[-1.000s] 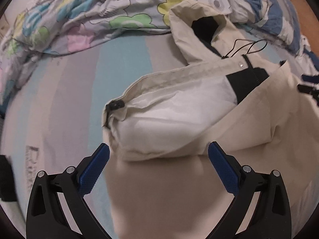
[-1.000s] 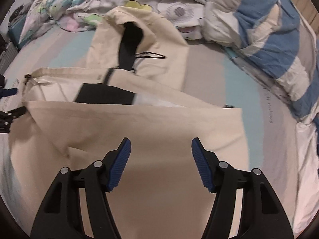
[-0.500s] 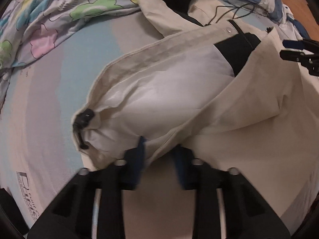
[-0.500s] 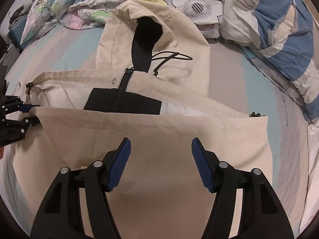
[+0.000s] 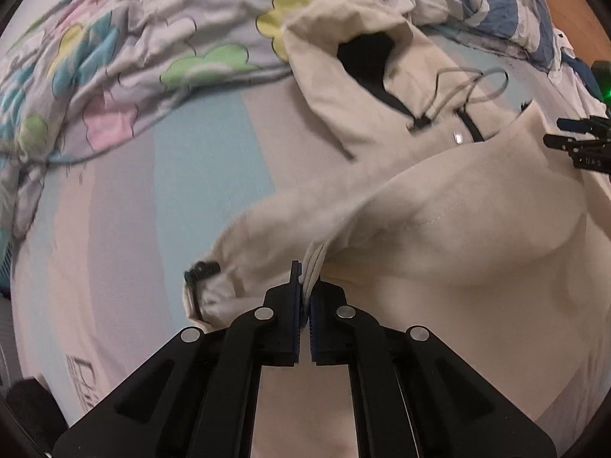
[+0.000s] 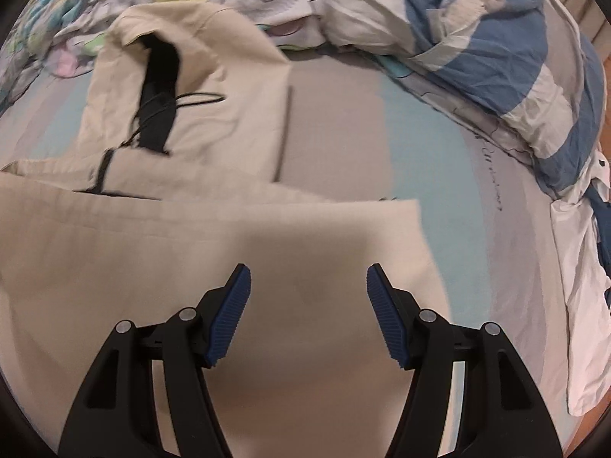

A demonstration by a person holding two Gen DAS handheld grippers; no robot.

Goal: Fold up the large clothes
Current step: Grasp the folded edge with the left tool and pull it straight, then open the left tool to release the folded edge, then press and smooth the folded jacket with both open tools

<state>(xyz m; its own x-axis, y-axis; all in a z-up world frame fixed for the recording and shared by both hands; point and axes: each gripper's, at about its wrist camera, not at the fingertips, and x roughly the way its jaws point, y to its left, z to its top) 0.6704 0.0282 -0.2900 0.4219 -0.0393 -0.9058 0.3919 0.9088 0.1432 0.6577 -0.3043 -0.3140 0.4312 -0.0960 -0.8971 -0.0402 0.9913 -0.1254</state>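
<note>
Left wrist view: the left gripper has its jaws pressed together on a fold of the cream jacket, pinching several thin layers of fabric edge that bunch up between the blue pads. Just left of the pinch, a black cord stopper sits at the corner of the hem, where paler lining shows. Beyond, the cloth rises in a smooth, slightly lifted hump, and farther back the hood lies open with a dark inside, a thin black drawcord looped beside it and a short dark zipper below. The jacket rests on a striped bedsheet of pale blue, grey and beige bands, with a flower-print quilt crumpled behind. In the right wrist view, the right gripper hovers over the flat cream panel with jaws spread and nothing between them; a blue-and-white striped duvet is heaped at the far right.
</note>
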